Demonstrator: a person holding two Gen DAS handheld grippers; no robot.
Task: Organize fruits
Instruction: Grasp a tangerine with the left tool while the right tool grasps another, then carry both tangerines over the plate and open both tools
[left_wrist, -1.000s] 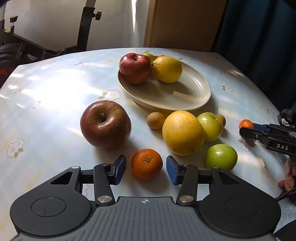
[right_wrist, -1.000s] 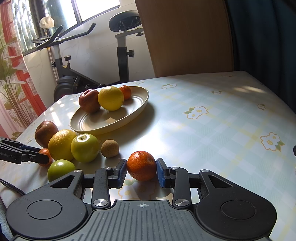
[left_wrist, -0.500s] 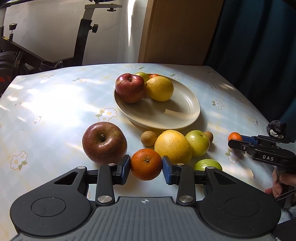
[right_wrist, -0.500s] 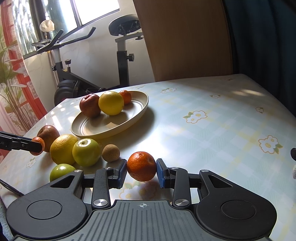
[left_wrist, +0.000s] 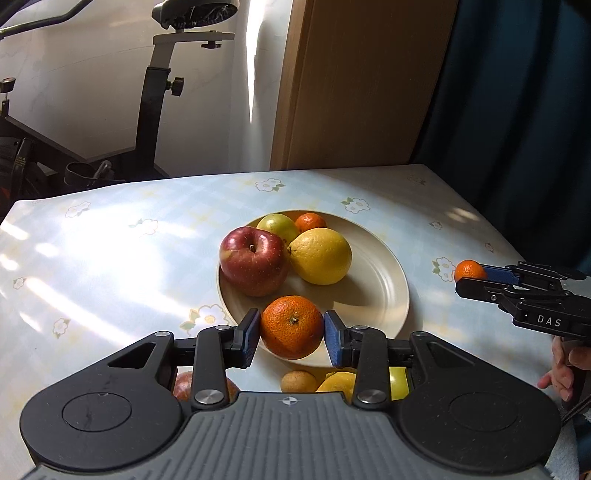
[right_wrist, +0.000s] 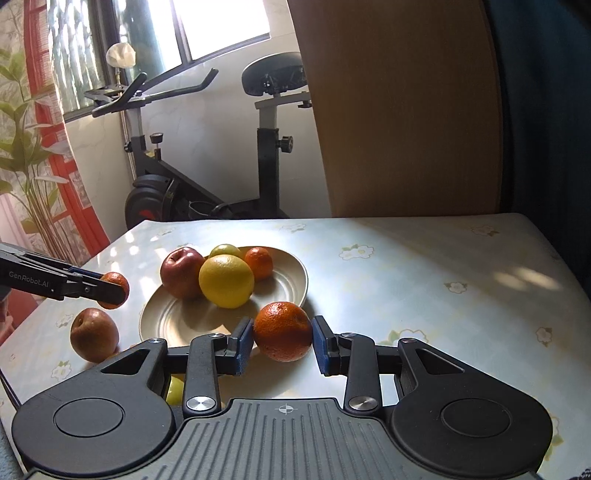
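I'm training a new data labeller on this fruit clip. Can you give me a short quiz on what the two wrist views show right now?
1. True or false: the left hand-held gripper is open and empty.
2. What does the right hand-held gripper grip? A) a lemon B) a tangerine C) an apple
3. Leaving out anything held in a gripper, how many fruits lie on the plate?

Key: 1 false; 2 B; 3 four.
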